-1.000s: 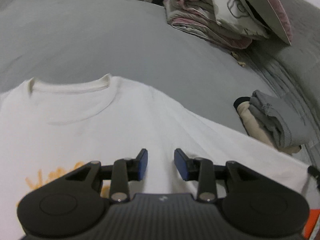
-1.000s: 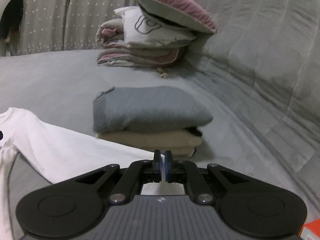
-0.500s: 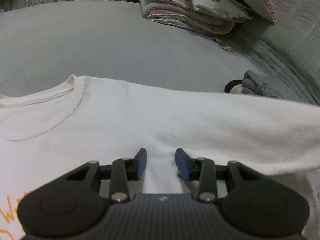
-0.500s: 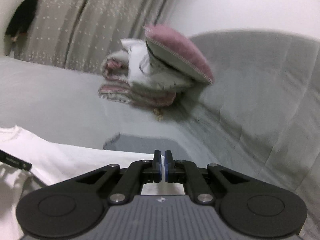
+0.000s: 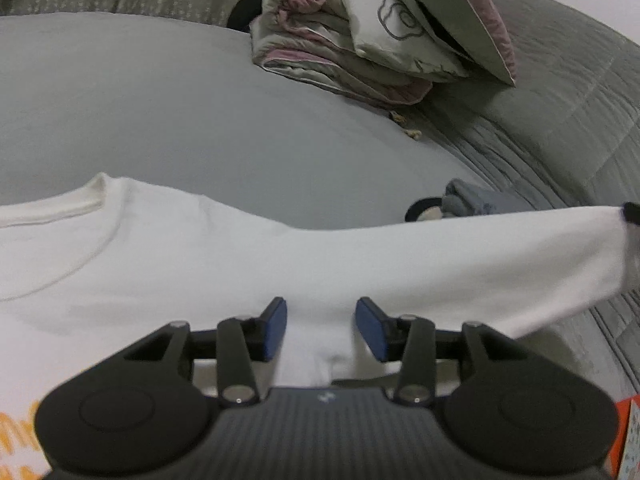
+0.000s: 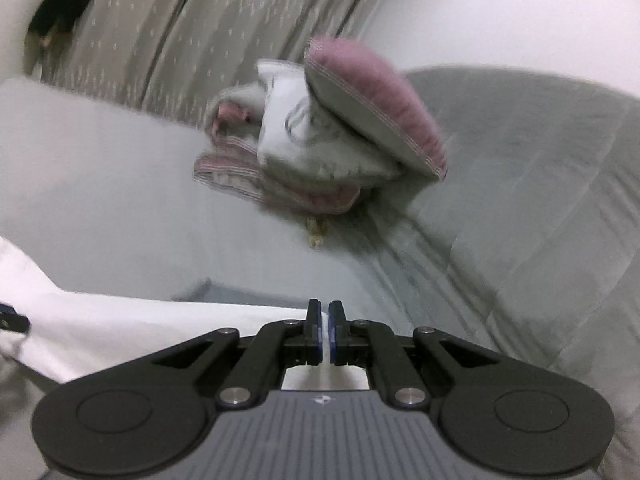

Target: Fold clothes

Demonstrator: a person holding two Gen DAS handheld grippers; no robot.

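Counting from my left: one white shirt lies flat on the grey bed, collar at far left, body beneath and ahead of my left gripper, whose blue pads stand apart with fabric between them, nothing pinched. One sleeve stretches rightward, lifted off the bed, its long axis running left to right. My right gripper is clamped on the sleeve's end, white cloth showing between the pads. One folded pile sits behind the sleeve. One bedding stack sits far back.
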